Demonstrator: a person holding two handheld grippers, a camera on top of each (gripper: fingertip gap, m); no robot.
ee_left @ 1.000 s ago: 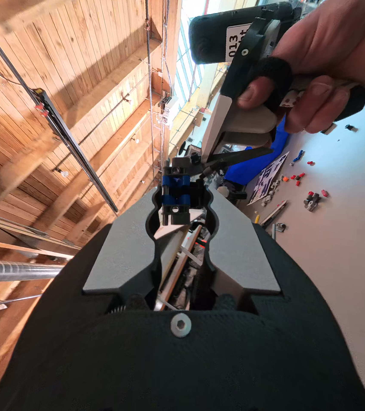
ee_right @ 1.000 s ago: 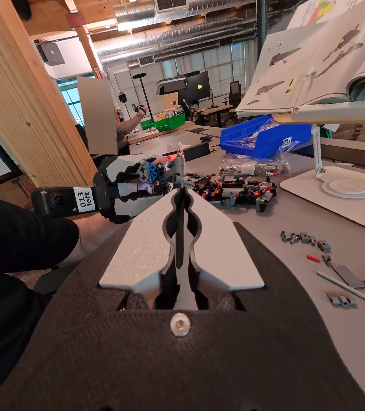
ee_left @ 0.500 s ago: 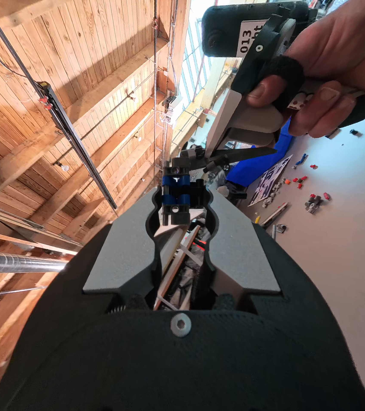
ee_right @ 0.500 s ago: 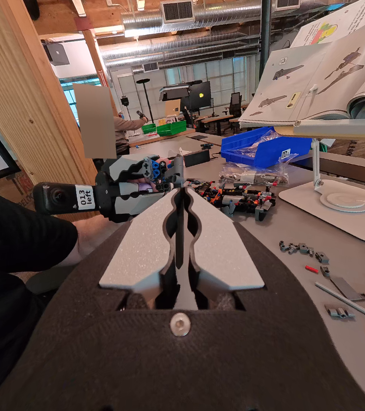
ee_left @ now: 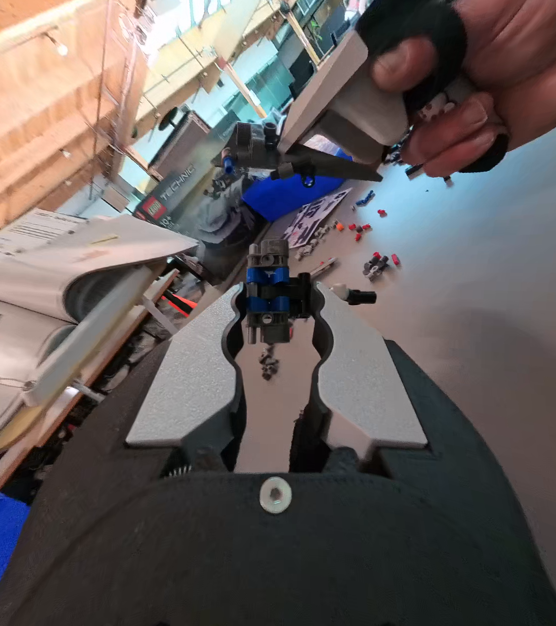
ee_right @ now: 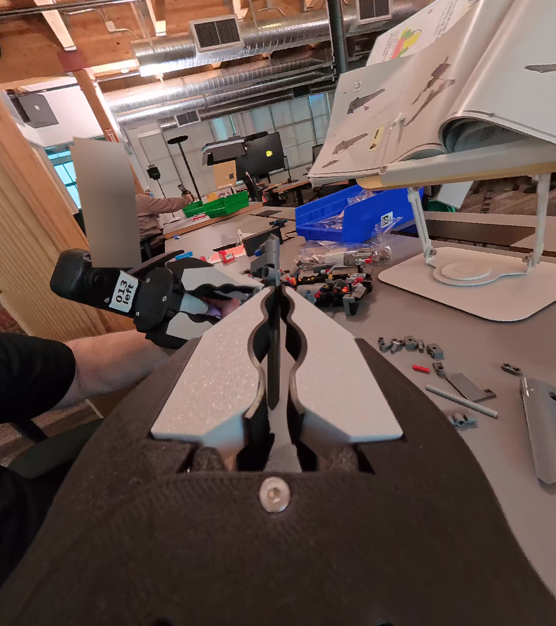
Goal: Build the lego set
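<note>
The small blue, black and dark grey lego sub-assembly (ee_left: 271, 298) is held off the tabletop between the tips of the left gripper (ee_left: 276, 305), its long axis running away from the camera along the line of the two fingers. The jaws of this gripper are part-way closed, pinching the assembly by its sides, with a clear gap left behind it nearer the palm.

Up and to the right of it in the left wrist view, well apart and not touching, the second piece is seen: a long, thin dark grey lego panel with a grey connector block at its far end (ee_left: 303, 159). It is carried by the right gripper (ee_right: 276, 291), whose jaws are pressed nearly together on the flat panel, so that only a narrow slot shows between them; the panel's long axis lies along the fingers, with the block end projecting beyond the tips. The person's right hand (ee_left: 493, 67) is wrapped round that gripper's handle.

The coming join is judged to turn on bringing the block end of the panel down and leftward onto the far end of the held assembly. Loose small lego pieces (ee_right: 408, 345) are scattered on the grey tabletop (ee_right: 439, 508) to the right, and a partly built lego model (ee_right: 330, 288) sits farther off.
</note>
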